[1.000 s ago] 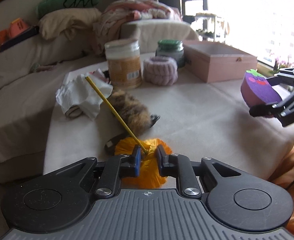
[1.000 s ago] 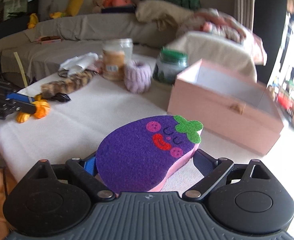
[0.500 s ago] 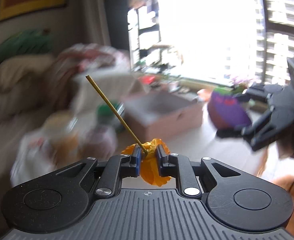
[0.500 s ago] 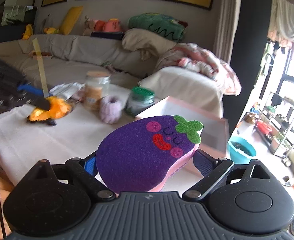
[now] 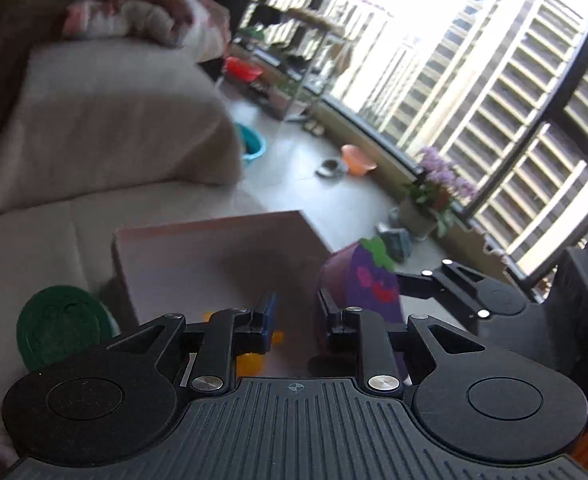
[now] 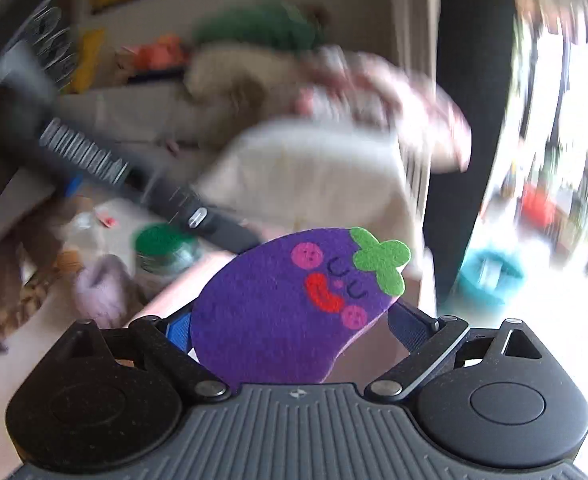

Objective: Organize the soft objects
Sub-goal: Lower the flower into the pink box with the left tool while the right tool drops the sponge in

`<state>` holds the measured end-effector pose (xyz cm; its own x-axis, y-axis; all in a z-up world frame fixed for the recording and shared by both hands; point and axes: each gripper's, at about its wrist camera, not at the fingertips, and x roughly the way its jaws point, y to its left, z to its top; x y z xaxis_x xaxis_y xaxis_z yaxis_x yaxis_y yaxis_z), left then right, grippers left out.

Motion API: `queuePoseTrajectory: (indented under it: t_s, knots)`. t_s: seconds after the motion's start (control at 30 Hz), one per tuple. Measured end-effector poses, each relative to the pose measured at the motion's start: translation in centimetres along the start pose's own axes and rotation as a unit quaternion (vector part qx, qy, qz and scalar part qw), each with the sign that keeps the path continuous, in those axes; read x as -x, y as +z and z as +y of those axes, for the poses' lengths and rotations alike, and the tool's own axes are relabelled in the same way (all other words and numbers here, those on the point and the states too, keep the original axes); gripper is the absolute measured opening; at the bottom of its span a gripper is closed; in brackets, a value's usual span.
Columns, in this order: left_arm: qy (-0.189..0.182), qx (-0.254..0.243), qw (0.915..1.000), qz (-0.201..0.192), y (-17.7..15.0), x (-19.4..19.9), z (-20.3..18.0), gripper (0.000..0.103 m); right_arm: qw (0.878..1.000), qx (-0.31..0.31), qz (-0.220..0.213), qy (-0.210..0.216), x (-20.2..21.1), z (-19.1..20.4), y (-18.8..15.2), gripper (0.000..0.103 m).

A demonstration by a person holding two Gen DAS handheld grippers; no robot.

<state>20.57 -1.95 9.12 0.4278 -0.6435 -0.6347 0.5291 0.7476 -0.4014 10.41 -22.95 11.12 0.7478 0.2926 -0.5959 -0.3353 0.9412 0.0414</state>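
My left gripper (image 5: pixel 294 316) is open over the pink box (image 5: pixel 214 256). The orange pompom (image 5: pixel 250 360) lies below its fingers, loose, inside the box. My right gripper (image 6: pixel 294 328) is shut on the purple eggplant sponge (image 6: pixel 294 304) and holds it above the box's near edge. The sponge (image 5: pixel 364 284) and right gripper (image 5: pixel 470 296) also show in the left wrist view, just right of my left fingers. The left gripper's body (image 6: pixel 94 160) crosses the right wrist view at upper left.
A green-lidded jar (image 5: pixel 60 330) stands left of the box, also seen in the right wrist view (image 6: pixel 166 248). A purple scrunchie (image 6: pixel 102 288) and a brown furry piece (image 6: pixel 10 300) lie on the table. A sofa with cushions (image 5: pixel 106 120) is behind.
My left gripper swung over the pink box and opened, letting the orange pompom drop into it. My right gripper moved closer to the box with the sponge.
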Motion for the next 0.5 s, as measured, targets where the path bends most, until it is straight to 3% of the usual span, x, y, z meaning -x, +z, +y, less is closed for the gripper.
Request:
queuePoseTrajectory:
  t_s: [0.1,0.33,0.43,0.5]
  knots:
    - [0.017,-0.01,0.9996,-0.02,-0.4,-0.5,1.7,0.024,0.996,-0.069,0.05,0.023,-2.6,-2.4,0.0,0.096]
    - [0.018,-0.029,0.9951,-0.092,-1.4,3.7,2.1,0.024,0.996,-0.053,0.043,0.051,-3.4,-1.6,0.3,0.096]
    - [0.004,-0.034,0.9935,-0.108,-2.8,6.7,0.9,0.024,0.99,-0.033,0.133,0.033,-7.0,-0.2,1.3,0.093]
    - [-0.011,-0.036,0.9944,-0.099,-3.8,7.3,0.7,0.024,0.987,-0.04,0.155,0.026,-7.9,0.4,1.5,0.092]
